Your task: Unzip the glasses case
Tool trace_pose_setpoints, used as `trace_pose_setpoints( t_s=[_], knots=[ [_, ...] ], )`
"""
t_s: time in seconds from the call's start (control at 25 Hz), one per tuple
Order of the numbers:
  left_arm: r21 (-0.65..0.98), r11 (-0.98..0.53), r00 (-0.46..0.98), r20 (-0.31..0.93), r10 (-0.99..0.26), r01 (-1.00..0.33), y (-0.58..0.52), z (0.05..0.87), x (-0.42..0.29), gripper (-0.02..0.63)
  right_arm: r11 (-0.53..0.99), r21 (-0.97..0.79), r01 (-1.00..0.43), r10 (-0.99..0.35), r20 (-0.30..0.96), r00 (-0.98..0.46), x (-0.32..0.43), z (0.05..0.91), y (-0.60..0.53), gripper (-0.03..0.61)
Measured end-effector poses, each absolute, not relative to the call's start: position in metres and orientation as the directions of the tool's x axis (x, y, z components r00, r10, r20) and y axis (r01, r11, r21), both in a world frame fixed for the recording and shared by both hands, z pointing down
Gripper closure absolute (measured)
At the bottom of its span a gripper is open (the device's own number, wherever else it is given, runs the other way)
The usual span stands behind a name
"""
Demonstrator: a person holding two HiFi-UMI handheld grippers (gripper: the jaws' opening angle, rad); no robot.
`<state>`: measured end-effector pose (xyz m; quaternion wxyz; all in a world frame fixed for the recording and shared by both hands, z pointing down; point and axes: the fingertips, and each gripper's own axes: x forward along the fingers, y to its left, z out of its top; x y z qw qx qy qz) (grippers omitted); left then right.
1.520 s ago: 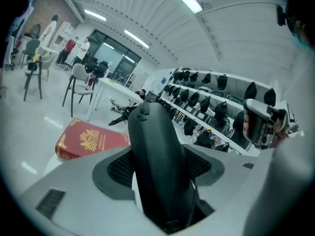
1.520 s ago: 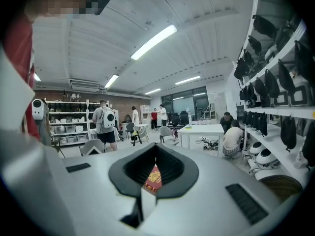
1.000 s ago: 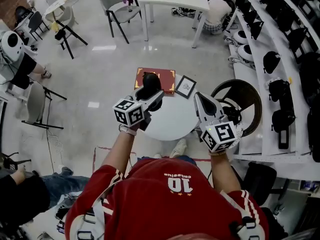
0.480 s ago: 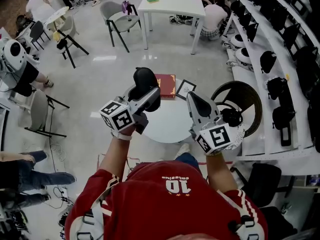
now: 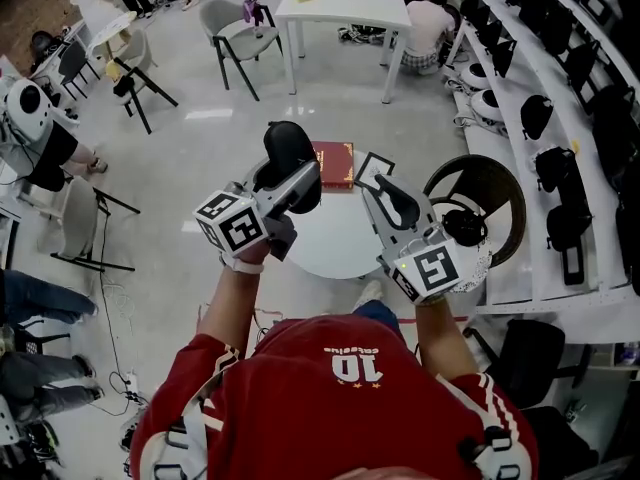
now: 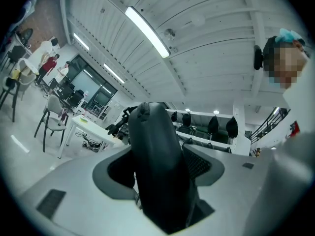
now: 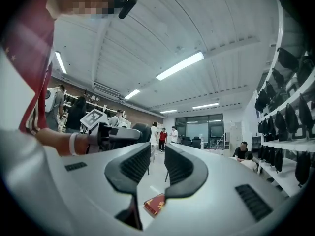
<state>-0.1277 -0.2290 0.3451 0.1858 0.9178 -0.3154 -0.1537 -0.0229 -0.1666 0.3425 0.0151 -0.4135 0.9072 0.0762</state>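
One glasses case (image 5: pixel 288 143): black, standing on end, held up in the air above the desk (image 5: pixel 335 243)  
Left gripper (image 5: pixel 296 183): fingers (image 6: pixel 201 163) clamped on the case's lower half, one on each side – the top pokes out beyond them  
Right gripper (image 5: pixel 385 193): just beside the case, not touching it – fingers (image 7: pixel 133 166) a narrow gap apart, nothing between them  
Red book (image 5: pixel 333 165): flat on the desk's far edge, below the case  
Framed picture (image 5: pixel 372 168): just beside the book, on the right gripper's side
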Motion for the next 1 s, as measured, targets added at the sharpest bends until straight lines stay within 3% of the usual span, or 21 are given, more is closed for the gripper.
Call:
trace_pose_setpoints(
  t_s=[0.48,1.0],
  knots=[
    [0.381,-0.791,0.768,-0.256,-0.587,-0.478,-0.214,0.289,-0.123,0.318,0.689,0.164,-0.706,-0.712,-0.035,-0.702,-0.063,0.359,-0.155,0.499],
    [0.414,-0.798,0.779,-0.267,-0.567,-0.439,-0.206,0.277,-0.107,0.322,0.693,0.225,-0.685,-0.703,0.002,-0.711,-0.077,0.369,-0.155,0.499]
  ],
)
